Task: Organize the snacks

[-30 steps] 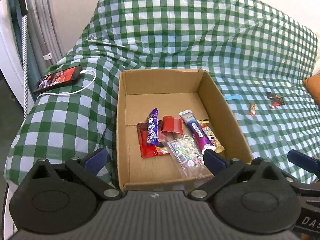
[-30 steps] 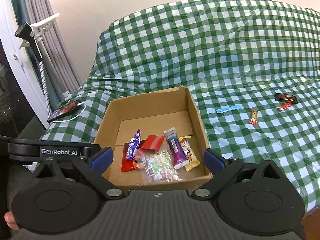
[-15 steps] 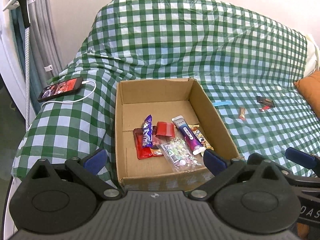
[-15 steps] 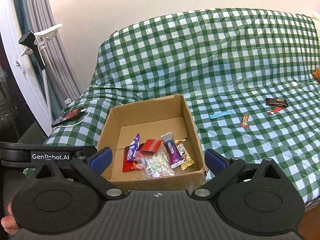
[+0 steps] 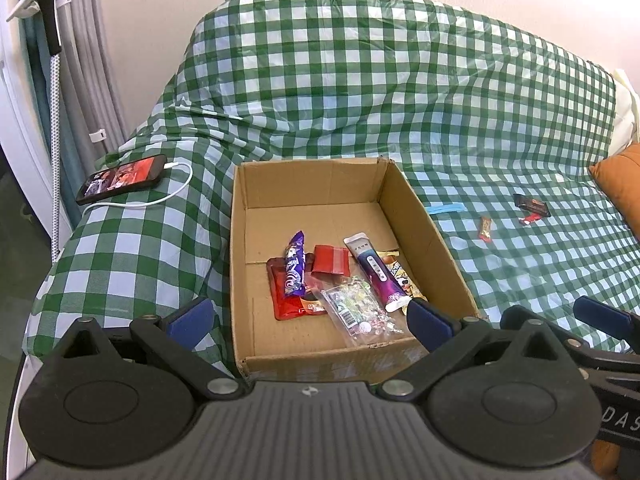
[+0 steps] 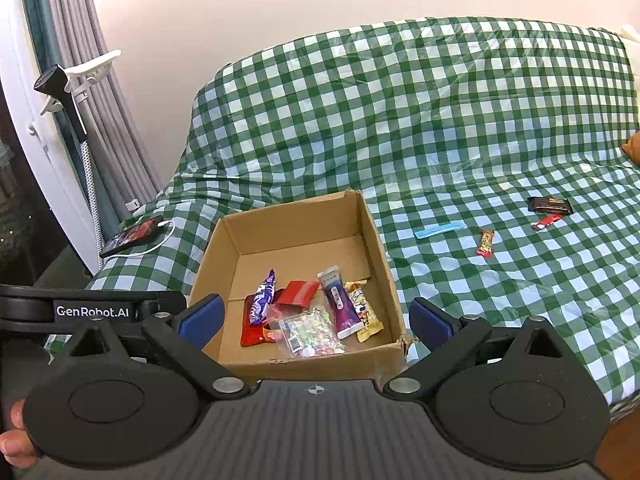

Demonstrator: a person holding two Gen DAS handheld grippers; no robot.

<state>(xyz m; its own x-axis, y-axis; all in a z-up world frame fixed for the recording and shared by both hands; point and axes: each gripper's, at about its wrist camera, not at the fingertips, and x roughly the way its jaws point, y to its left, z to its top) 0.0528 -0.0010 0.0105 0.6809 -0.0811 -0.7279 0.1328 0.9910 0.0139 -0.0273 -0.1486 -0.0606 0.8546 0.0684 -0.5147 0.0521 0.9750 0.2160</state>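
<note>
An open cardboard box (image 5: 424, 216) (image 6: 376, 248) sits on the green checked bed cover. In it lie a purple wrapper (image 5: 294, 270), red packets (image 5: 330, 258), a purple tube pack (image 5: 376, 272), a yellow snack (image 6: 366, 312) and a clear candy bag (image 5: 356, 308). On the cover to the right lie a blue strip (image 6: 438, 230), a small brown bar (image 6: 486, 242), a dark bar (image 6: 550, 205) and a red stick (image 6: 546, 222). My left gripper (image 5: 308, 318) and right gripper (image 6: 316, 318) are both open and empty, held before the box's near wall.
A phone (image 5: 122, 178) on a white cable lies on the cover left of the box. Grey curtains and a white rack (image 6: 76, 80) stand at the far left. An orange cushion (image 5: 620, 184) is at the right edge. The bed's near edge drops off below the box.
Both grippers have pulled back and up from the box, so it looks smaller and more of the bed and wall shows. Nothing was taken or let go.
</note>
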